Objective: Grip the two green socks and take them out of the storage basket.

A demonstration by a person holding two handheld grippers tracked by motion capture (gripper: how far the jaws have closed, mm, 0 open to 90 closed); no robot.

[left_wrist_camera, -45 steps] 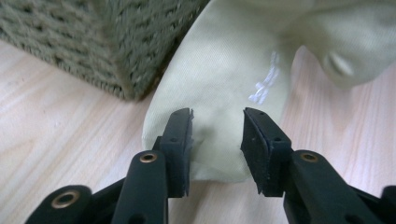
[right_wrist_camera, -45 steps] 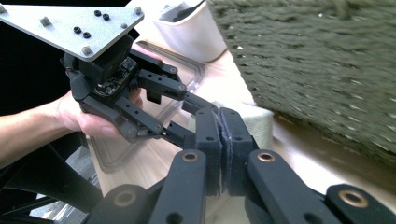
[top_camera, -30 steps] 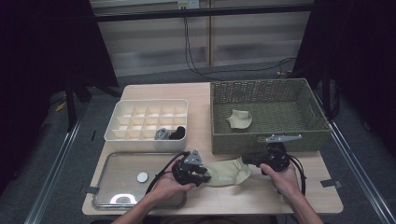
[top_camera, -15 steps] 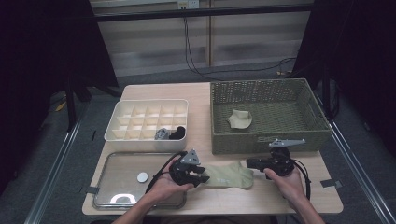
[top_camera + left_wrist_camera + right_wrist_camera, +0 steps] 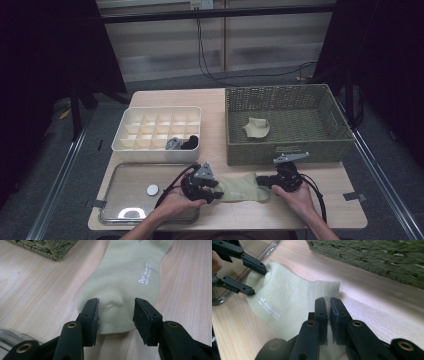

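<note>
The sock (image 5: 243, 187) is stretched along the table's near edge: cuff pinched by the right gripper (image 5: 328, 305), toe between the left gripper's (image 5: 115, 312) spread jaws.

White print on the pale green sock

The sock (image 5: 125, 282) carries a small white logo mark with two short lines of capital lettering beside it, seen in the left gripper view near the sock's right edge and again in the right gripper view (image 5: 268, 308); the letters are too small and blurred to spell out. A pale label on the woven basket's front wall (image 5: 289, 149) is also unreadable.
</note>
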